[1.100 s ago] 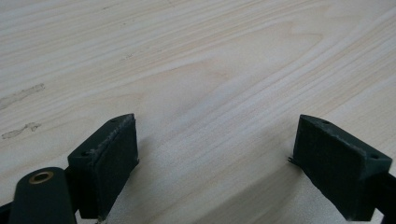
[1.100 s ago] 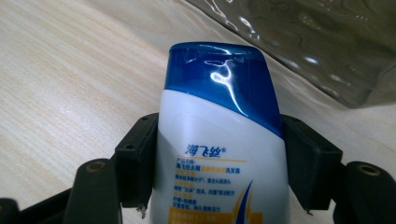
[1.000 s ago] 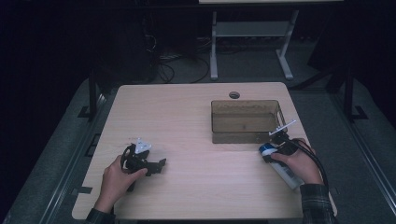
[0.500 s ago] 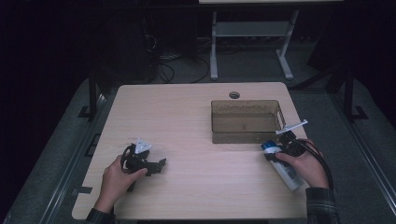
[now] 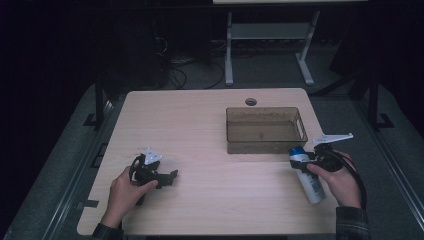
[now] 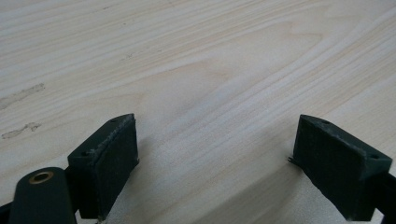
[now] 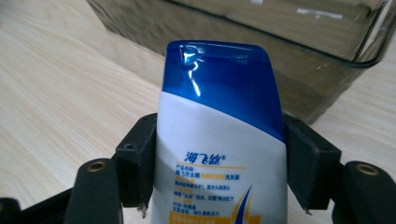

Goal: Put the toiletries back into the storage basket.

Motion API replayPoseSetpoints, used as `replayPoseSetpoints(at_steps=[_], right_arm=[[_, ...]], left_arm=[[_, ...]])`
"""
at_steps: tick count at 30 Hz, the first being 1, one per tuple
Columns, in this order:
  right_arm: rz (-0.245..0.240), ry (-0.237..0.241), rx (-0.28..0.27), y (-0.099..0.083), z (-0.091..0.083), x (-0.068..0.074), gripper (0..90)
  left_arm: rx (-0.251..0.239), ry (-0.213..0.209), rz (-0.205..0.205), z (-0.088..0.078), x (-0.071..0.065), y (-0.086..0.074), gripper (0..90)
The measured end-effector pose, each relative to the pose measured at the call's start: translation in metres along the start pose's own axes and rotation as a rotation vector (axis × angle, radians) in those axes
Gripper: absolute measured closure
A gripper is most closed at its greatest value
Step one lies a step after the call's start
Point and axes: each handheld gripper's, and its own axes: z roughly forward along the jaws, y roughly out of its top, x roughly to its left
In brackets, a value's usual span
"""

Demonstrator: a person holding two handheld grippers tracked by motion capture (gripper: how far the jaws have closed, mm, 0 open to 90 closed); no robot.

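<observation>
— Pinching anything on the right?
— Yes, the right gripper (image 5: 306, 163) has its jaws pressed on both sides of a white bottle (image 7: 219, 140) with a blue cap, near the table's (image 5: 200, 120) right edge, just beside the smoky bin (image 5: 265, 131).
— And the left gripper (image 6: 215, 158)?
— Jaws spread wide over bare wood, nothing between them.

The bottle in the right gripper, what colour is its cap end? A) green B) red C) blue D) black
C: in the right gripper view the bottle is white with a blue cap end, and the right gripper has a jaw pressed on each side of it.
</observation>
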Motion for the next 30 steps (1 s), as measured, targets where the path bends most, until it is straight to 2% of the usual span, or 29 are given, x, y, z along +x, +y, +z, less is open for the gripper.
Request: replayPoseSetpoints(at_steps=[12, 21, 30], right_arm=[[0.025, 0.024, -0.135, -0.007, -0.019, -0.003, 34.9], [0.034, 0.033, -0.203, -0.009, -0.029, -0.003, 35.0], [0.034, 0.019, -0.256, -0.011, -0.038, -0.002, 35.1]], left_arm=[[0.001, 0.0, 0.002, 0.0, 0.0, 0.0, 12.8], [0.001, 0.0, 0.001, 0.0, 0.0, 0.0, 12.8], [-0.001, 0.0, -0.001, 0.0, 0.0, 0.0, 12.8]])
